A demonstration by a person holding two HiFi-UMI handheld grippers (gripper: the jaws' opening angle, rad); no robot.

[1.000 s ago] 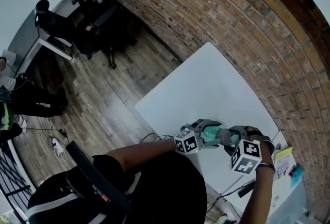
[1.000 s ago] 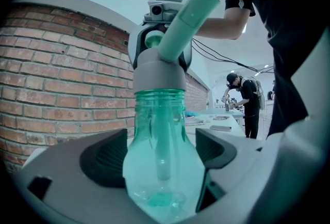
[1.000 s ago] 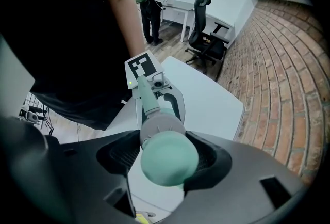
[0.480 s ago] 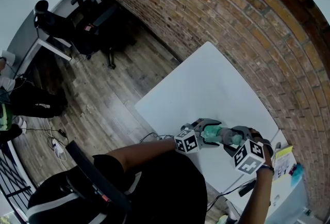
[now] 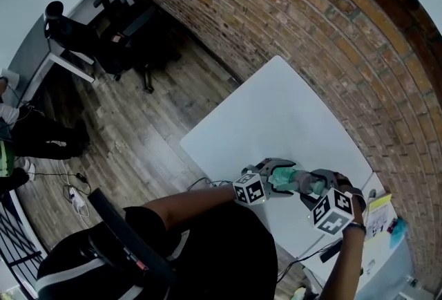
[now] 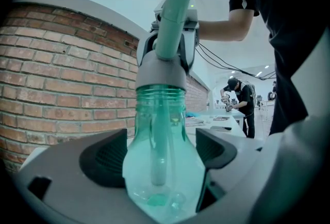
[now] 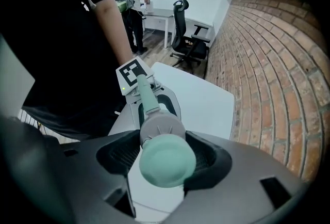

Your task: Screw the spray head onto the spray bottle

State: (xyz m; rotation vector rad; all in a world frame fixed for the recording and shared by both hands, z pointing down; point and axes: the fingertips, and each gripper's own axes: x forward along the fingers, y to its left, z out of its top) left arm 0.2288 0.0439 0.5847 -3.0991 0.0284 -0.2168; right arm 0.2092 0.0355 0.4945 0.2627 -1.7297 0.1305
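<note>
Spray head (image 7: 166, 162) on bottle (image 6: 165, 166), R gripper (image 7: 165, 156) prob. clamped.

We find no readable text, brand or number anywhere. Left cube (image 5: 250, 189) and right cube (image 5: 331, 211) carry only black-and-white square marker patterns, no letters. Print on the yellow paper (image 5: 380, 211) beyond the table's (image 5: 276, 112) right corner is too small to read.

White square table (image 5: 276, 112) — one edge beside brick wall (image 5: 311, 15), wood floor (image 5: 152, 126) below
</note>
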